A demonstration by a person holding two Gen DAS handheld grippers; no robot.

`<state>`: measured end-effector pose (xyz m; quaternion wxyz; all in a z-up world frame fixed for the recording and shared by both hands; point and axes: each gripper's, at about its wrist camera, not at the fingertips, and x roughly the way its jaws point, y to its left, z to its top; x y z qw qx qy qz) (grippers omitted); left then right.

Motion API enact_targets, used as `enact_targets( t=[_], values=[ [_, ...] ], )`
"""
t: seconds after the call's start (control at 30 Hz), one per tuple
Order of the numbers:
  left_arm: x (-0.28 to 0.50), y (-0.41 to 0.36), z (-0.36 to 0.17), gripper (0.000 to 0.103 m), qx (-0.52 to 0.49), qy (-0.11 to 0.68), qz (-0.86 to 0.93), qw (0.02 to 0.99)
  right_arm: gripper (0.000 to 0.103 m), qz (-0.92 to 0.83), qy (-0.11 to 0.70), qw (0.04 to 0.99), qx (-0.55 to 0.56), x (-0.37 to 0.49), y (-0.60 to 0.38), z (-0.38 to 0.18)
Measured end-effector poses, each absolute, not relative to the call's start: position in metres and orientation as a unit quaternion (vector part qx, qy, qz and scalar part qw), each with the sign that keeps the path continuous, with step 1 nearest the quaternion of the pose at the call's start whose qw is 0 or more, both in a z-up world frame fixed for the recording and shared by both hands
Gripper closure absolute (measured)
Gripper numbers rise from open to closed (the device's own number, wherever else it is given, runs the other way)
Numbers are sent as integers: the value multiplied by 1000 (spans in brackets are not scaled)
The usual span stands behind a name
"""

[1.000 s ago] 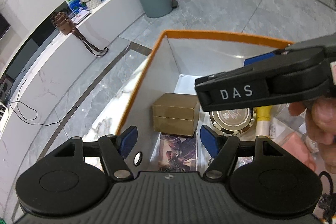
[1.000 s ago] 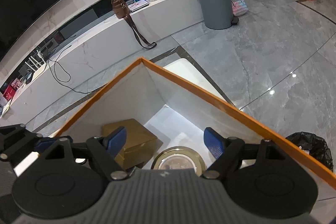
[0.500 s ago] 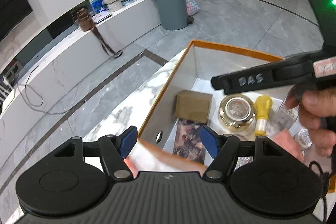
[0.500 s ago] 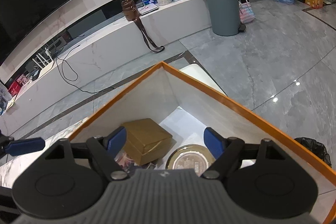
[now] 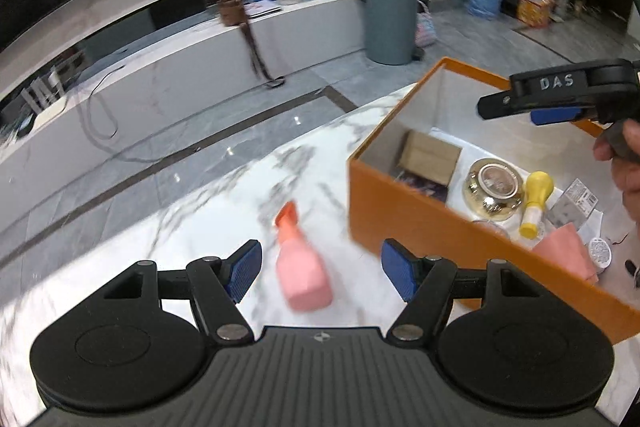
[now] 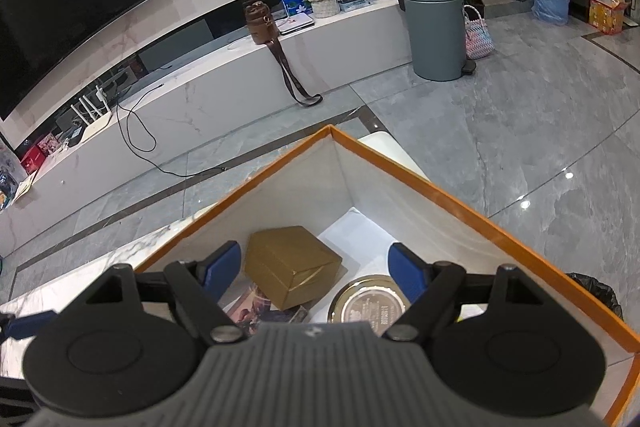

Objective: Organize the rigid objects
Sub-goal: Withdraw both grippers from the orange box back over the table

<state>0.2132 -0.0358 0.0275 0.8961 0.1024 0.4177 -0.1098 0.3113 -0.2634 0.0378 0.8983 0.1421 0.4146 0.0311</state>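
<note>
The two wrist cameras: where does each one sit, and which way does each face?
Left wrist: sits on the left gripper, facing down at the marble table and a pink spray bottle; the right gripper and a hand show.
Right wrist: sits on the right gripper, facing into the orange box; only its own open fingers show.
Shared: orange box, gold box, round gold tin.

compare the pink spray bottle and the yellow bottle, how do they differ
The pink spray bottle lies on its side on the marble table, outside the orange box; the yellow bottle lies inside the box beside a gold jar. The pink one looks bigger, with an orange-red nozzle. Neither is gripped.
</note>
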Motion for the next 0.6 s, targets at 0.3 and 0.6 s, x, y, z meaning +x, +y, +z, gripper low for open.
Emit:
enact_targets(
  t=[0.3, 0.6],
  values=[
    [159, 8, 8, 22, 33, 423, -84, 902, 23, 51, 409, 905, 108, 300, -243, 43],
    [152, 31, -3, 22, 5, 419, -73, 905, 23, 73, 389, 916, 70, 276, -215, 53]
  ],
)
